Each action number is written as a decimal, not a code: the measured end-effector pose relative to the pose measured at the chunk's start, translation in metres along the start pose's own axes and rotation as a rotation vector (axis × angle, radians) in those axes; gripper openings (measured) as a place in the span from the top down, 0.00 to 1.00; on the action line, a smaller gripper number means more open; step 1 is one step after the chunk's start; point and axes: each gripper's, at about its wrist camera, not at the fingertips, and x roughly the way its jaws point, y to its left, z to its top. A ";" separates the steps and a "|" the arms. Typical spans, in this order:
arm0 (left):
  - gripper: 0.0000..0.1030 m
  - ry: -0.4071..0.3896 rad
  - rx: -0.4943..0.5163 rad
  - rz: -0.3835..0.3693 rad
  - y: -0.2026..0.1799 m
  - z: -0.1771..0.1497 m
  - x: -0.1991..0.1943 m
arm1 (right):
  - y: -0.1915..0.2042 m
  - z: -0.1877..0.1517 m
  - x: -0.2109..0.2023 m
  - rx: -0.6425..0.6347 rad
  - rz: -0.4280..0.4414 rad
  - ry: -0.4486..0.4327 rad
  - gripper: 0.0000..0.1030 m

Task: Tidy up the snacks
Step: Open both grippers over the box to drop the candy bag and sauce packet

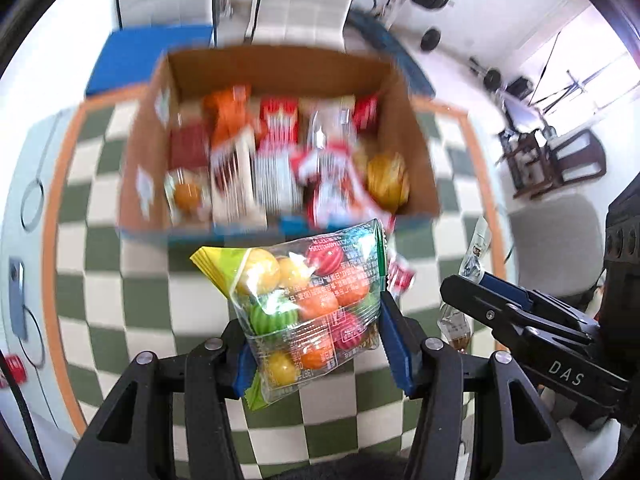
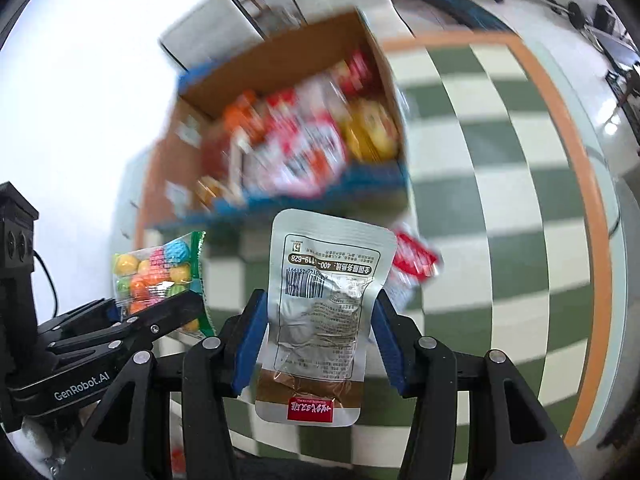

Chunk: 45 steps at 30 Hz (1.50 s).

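left wrist view shows the room behind as blurred: white chairs (image 1: 304, 4) past the far edge of the tabletop, a dark wooden chair (image 1: 560, 160) at the right, dark round weights on a pale floor. the tabletop carries a green and white checked cloth (image 1: 152, 288) with an orange border. on it, near the far edge, stands an open cardboard box (image 1: 416, 152), full of blurred red, orange and yellow snack packs. nothing stands between the box and the two held packs.

the left gripper (image 1: 316, 340) is closed on a clear bag of coloured gum balls (image 1: 312, 300), its blue pads pressing both sides, and the bag hangs above the cloth in front of the box. the right gripper (image 2: 316, 332) is closed on a silver pouch (image 2: 324, 300) with a barcode, also above the cloth. a small red packet (image 2: 414, 258) lies on the cloth just behind the pouch, near the right front corner of the box.
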 end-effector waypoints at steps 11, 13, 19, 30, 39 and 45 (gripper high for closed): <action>0.51 -0.033 -0.007 0.078 0.043 0.143 0.013 | 0.086 0.142 0.018 -0.106 0.024 -0.117 0.47; 0.51 -0.012 -0.015 0.079 0.048 0.161 0.027 | 0.091 0.166 0.034 -0.114 -0.007 -0.108 0.47; 0.49 0.058 -0.014 0.092 0.054 0.204 0.070 | 0.085 0.226 0.096 -0.102 -0.084 -0.040 0.46; 0.16 0.149 -0.052 0.078 0.062 0.223 0.112 | 0.069 0.257 0.160 -0.091 -0.160 0.042 0.18; 0.16 0.109 -0.018 0.066 0.048 0.215 0.089 | 0.066 0.244 0.162 -0.111 -0.184 0.047 0.11; 0.16 -0.016 0.049 0.115 0.028 0.184 0.045 | 0.068 0.221 0.131 -0.102 -0.138 0.002 0.11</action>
